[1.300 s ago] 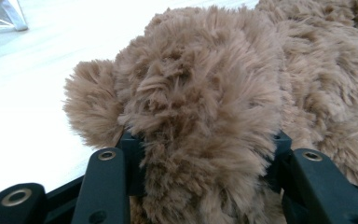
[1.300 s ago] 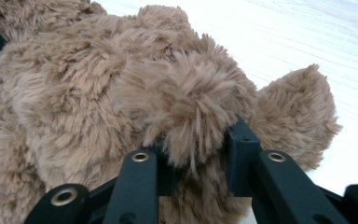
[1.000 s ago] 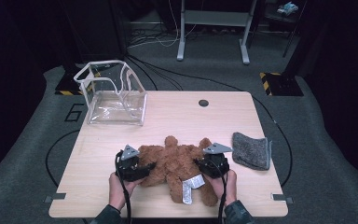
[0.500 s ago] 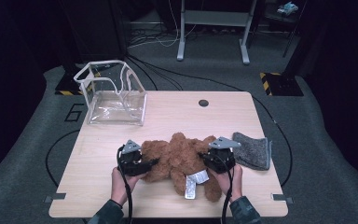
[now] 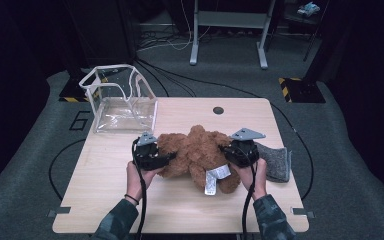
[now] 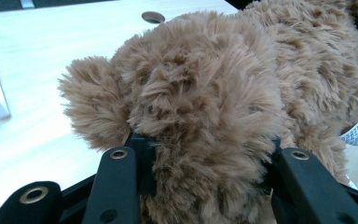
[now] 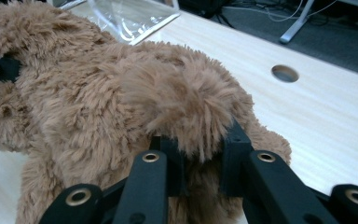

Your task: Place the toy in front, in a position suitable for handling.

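A brown plush bear is at the middle of the wooden table, with a white tag hanging from its near side. My left gripper is shut on the bear's left end; in the left gripper view the jaws squeeze a thick lump of the bear's fur at my left gripper. On the bear's right end, my right gripper is shut. In the right gripper view my right gripper pinches a furry limb of the bear.
A clear plastic box stands open at the table's far left corner. To the right of the bear, beside the right hand, lies a grey cloth. A round cable hole sits near the far edge. Cables and a stand's legs lie on the floor beyond.
Both grippers have risen and moved away from the person, taking the bear with them. The bear is now bunched higher between them and sits farther up the table.
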A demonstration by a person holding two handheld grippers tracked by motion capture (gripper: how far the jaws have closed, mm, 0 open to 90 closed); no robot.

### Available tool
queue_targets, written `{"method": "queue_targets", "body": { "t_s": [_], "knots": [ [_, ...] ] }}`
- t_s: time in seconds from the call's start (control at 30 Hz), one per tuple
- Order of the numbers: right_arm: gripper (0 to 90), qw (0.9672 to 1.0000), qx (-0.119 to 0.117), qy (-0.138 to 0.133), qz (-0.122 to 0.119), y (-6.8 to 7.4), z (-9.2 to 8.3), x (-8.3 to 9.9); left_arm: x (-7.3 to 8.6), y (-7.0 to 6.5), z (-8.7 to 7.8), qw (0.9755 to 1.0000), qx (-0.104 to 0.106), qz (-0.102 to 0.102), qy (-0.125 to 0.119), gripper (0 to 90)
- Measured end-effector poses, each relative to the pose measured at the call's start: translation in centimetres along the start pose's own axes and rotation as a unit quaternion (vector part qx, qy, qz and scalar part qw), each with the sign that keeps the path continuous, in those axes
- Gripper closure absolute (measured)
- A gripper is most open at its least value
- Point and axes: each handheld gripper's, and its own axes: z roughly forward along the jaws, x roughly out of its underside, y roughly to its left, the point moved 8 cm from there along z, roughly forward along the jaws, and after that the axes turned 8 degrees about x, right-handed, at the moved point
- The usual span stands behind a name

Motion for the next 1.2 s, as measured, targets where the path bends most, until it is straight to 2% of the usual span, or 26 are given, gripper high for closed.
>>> {"method": "queue_targets", "body": {
  "t_s": [0.2,0.57,0.77,0.9,0.97,1.07,1.2],
  "knots": [
    [76.0,0.9999,0.015,0.000,0.003,-1.1,0.3,-0.8,-1.6,0.6,1.2,1.0000,0.004,0.007,0.000,57.0],
    [76.0,0.9995,0.031,0.006,0.002,-2.4,1.1,-1.6,-2.8,1.4,2.9,1.0000,0.004,0.001,0.009,56.7],
    [75.8,0.9987,0.029,0.036,0.020,-2.6,3.3,0.0,-1.7,2.4,4.1,0.9994,-0.004,-0.012,0.031,55.5],
    [75.5,0.9983,0.030,0.046,0.020,-2.5,4.0,0.5,-0.9,2.9,4.6,0.9988,-0.007,-0.021,0.043,54.7],
    [75.0,0.9972,0.032,0.061,0.028,-2.2,4.6,1.0,-0.5,3.2,4.9,0.9983,-0.011,-0.023,0.053,53.6],
    [74.4,0.9959,0.034,0.080,0.028,-2.0,5.3,1.9,0.2,3.7,5.5,0.9973,-0.022,-0.024,0.066,51.0],
    [73.8,0.9943,0.039,0.091,0.039,-2.0,6.0,2.9,0.3,3.8,5.8,0.9978,-0.022,-0.021,0.058,45.6]
  ]
}}
